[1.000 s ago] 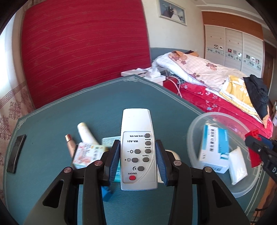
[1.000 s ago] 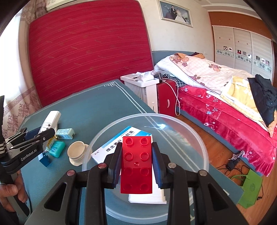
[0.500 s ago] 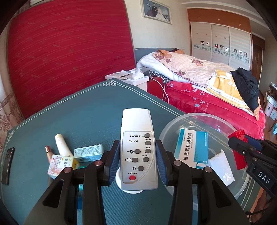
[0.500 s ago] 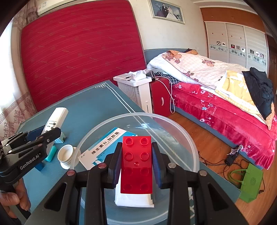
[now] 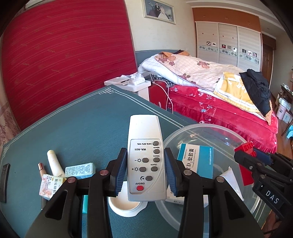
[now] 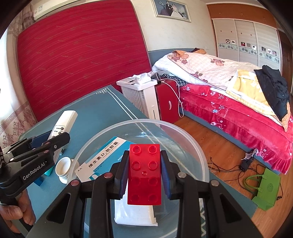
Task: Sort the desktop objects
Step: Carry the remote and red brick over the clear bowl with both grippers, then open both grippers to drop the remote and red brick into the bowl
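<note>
Remote control (image 5: 144,161) clamped in our left gripper (image 5: 146,172), above white cup (image 5: 126,206), beside clear bowl (image 5: 207,128). Red brick (image 6: 144,174) clamped in our right gripper (image 6: 144,174), above bowl holding medicine box (image 6: 104,161), white packet (image 6: 135,214).

Home bedroom: bed (image 6: 228,87), wardrobe (image 6: 247,33), wedding photo (image 6: 171,8).

medicine box (image 6: 105,157) in bowl (image 6: 183,131), cup (image 6: 63,165) left

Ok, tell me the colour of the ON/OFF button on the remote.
Red, on the white remote with otherwise grey buttons; clearest in the left wrist view.
</note>
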Demonstrator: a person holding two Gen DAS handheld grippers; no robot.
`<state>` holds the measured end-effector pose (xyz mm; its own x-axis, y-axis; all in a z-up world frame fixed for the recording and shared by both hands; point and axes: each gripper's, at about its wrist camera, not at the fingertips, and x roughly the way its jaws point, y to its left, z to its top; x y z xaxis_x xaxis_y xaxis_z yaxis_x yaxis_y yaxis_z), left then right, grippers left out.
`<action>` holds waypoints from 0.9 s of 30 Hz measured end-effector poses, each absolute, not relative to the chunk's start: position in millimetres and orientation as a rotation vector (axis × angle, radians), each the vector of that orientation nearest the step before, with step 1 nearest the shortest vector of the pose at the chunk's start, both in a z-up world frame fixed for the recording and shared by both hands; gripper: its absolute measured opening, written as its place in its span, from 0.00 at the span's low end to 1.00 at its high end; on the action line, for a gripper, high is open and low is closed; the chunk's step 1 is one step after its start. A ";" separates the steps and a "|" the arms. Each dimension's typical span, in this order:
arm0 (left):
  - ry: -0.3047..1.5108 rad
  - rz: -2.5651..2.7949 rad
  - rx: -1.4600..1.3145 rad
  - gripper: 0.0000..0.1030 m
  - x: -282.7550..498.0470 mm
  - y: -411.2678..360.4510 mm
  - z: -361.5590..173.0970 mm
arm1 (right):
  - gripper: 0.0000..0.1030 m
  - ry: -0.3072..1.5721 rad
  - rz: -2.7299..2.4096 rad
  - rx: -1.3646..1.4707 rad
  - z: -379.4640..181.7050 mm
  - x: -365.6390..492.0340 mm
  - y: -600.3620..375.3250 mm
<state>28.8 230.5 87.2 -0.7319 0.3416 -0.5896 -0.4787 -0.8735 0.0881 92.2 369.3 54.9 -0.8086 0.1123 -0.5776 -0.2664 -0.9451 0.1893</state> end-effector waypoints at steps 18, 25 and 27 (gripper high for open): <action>0.329 2.468 -0.837 0.42 18.8 263.4 77.2 | 0.34 0.415 2.758 -0.890 48.5 84.9 377.9; 0.308 2.412 -0.833 0.66 18.8 264.8 74.1 | 0.56 0.436 2.736 -0.880 47.9 87.3 381.2; 0.286 2.412 -0.815 0.66 19.5 261.8 76.9 | 0.56 0.424 2.737 -0.880 48.6 87.9 379.1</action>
<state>19.5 261.8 76.9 -0.6507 0.4507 -0.6111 -0.5810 -0.8137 0.0186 87.9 379.1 48.6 -0.7916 0.1328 -0.5964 -0.3069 -0.9305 0.2002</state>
